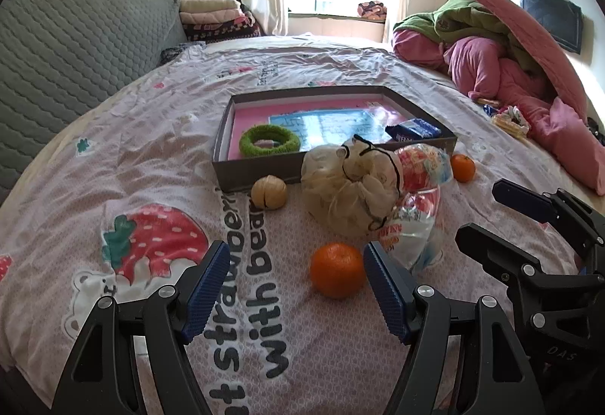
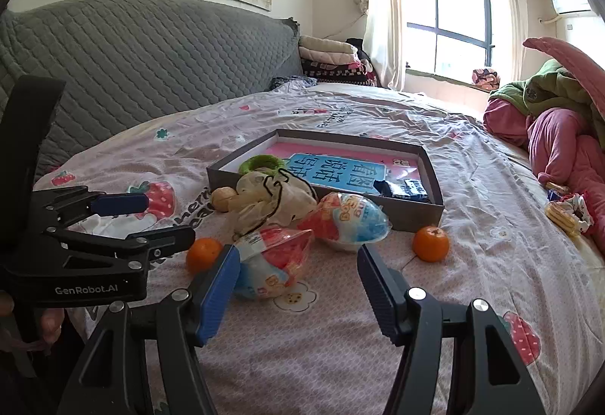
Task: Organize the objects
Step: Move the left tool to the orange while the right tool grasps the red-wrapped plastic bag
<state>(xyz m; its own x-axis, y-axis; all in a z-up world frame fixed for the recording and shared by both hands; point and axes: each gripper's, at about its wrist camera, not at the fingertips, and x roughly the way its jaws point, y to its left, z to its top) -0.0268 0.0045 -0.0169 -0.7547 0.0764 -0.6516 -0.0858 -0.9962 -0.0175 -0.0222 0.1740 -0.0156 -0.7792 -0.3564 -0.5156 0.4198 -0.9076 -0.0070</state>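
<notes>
Reaching with both my left gripper (image 1: 295,286) and right gripper (image 2: 298,286) wide open and empty, I judged the near tangerine (image 1: 336,269) needed closing on before going into the box (image 1: 261,173).

Left gripper (image 1: 297,286) low, jaws spread wide, nothing held. Right gripper (image 2: 298,286) at its 3 o'clock, jaws likewise apart, empty, both pointing 12 o'clock.
</notes>
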